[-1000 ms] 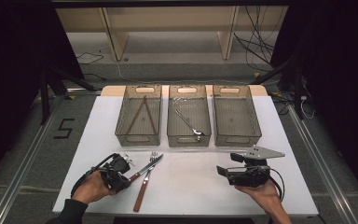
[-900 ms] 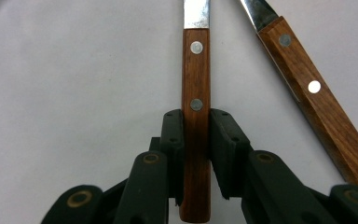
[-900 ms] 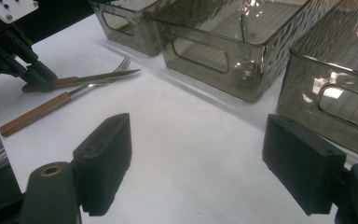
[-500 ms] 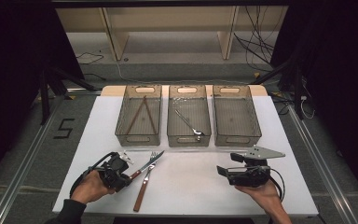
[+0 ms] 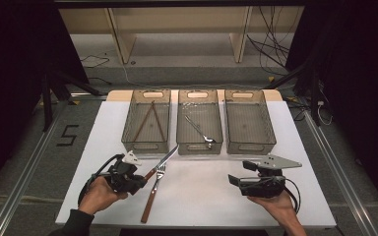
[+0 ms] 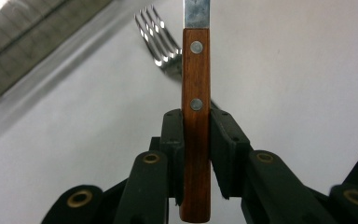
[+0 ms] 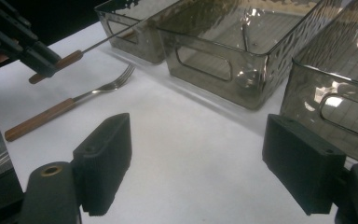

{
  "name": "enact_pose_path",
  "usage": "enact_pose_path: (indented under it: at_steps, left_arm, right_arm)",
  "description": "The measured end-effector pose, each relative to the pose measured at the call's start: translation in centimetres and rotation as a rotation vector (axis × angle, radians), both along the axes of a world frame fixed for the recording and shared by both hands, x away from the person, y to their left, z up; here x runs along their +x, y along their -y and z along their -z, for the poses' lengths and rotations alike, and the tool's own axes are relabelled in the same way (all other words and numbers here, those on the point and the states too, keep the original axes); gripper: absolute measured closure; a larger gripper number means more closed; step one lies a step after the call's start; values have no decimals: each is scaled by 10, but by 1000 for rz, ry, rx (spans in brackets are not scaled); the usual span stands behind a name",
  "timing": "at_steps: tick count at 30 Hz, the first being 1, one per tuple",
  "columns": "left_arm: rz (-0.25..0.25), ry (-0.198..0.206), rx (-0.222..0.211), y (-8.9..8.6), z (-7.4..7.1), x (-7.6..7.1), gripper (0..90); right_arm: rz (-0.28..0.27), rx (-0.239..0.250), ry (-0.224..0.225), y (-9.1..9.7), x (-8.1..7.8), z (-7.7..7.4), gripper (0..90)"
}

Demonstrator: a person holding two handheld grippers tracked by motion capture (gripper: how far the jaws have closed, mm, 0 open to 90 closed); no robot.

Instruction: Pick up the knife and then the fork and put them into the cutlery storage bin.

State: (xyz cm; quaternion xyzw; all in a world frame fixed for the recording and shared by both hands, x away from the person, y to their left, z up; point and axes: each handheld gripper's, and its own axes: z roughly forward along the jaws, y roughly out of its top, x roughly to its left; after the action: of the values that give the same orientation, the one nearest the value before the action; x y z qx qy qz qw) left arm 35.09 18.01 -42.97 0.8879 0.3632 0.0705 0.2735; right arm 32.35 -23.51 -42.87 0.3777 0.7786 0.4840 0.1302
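My left gripper [image 5: 139,181] is shut on the wooden handle of a knife [image 5: 163,161] at the table's front left. The blade points up and right towards the bins. In the left gripper view both pads [image 6: 173,140] press the knife handle [image 6: 196,93], which stands upright between them. A wooden-handled fork [image 5: 151,199] lies on the white table just right of that gripper, its tines [image 6: 161,42] beside the knife. My right gripper [image 5: 241,173] rests at the front right, open, with nothing between its jaws [image 7: 200,168].
Three clear grey bins stand in a row at the back: the left bin [image 5: 146,142] holds chopsticks, the middle bin [image 5: 199,146] a spoon, the right bin [image 5: 250,143] nothing. The white table [image 5: 202,196] stretches between the grippers. Dark floor surrounds it.
The knife has lifted off the table in my left gripper, and its blade tip has swung a little towards the bins. The fork and my right gripper have stayed put.
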Motion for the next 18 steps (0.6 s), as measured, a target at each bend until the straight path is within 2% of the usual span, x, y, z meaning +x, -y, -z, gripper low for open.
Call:
enact_pose_path:
  at_steps: [5,10,12,18]
  left_arm:
    - [-18,37,-62,5,-9,5,755]
    - [-11,57,-78,14,-16,12,755]
    - [-4,53,-85,17,-17,15,756]
    - [-8,69,-112,28,-24,24,755]
  right_arm:
    - [0,14,22,1,-2,-1,246]
    - [1,25,36,2,-5,-1,242]
    - [3,30,41,3,-6,0,241]
    - [4,31,39,5,-9,0,240]
